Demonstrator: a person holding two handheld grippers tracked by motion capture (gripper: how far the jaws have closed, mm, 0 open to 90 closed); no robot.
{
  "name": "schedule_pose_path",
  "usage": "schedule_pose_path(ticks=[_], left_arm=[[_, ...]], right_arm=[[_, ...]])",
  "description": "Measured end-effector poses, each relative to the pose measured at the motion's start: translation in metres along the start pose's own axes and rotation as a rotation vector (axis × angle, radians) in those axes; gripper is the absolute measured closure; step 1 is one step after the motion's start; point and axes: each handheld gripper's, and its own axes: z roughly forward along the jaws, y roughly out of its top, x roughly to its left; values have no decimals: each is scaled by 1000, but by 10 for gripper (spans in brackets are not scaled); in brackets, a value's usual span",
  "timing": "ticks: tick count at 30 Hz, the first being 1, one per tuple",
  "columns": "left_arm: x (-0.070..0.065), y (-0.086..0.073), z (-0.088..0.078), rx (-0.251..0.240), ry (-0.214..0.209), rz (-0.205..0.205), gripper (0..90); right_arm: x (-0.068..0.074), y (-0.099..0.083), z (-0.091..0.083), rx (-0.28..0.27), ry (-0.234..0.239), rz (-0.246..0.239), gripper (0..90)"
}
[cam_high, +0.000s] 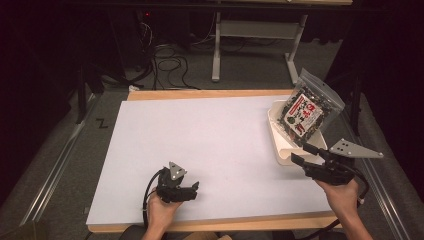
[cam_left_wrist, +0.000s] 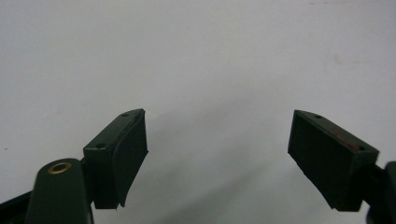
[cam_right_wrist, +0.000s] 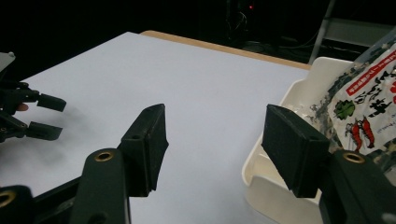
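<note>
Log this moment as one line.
left gripper: open, empty | right gripper: open, by tray | snack bag: standing in tray

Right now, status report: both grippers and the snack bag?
Left gripper open, empty. Right gripper open beside white tray. Snack bag upright in tray, unheld. Nothing between.

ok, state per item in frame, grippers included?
snack bag: sealed, standing tilted in the tray, top leaning past the far rim.
tray: upright at the table's right edge, holding the bag.
left gripper: open, nothing between the jaws, over bare table.
right gripper: open, empty, beside the tray's near end.
</note>
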Motion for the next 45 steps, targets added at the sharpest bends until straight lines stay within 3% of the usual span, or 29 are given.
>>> schedule_pose_path(ticks=[30, 39, 45], left_arm=[[0, 0, 0, 0, 1, 1, 199], [1, 0, -2, -17, 33, -11, 180], [2, 0, -3, -19, 28, -13, 181]], right_arm=[[22, -5, 44, 73, 73, -14, 419], [26, -11, 57, 122, 73, -29, 419], [26, -13, 67, 137, 85, -25, 420]])
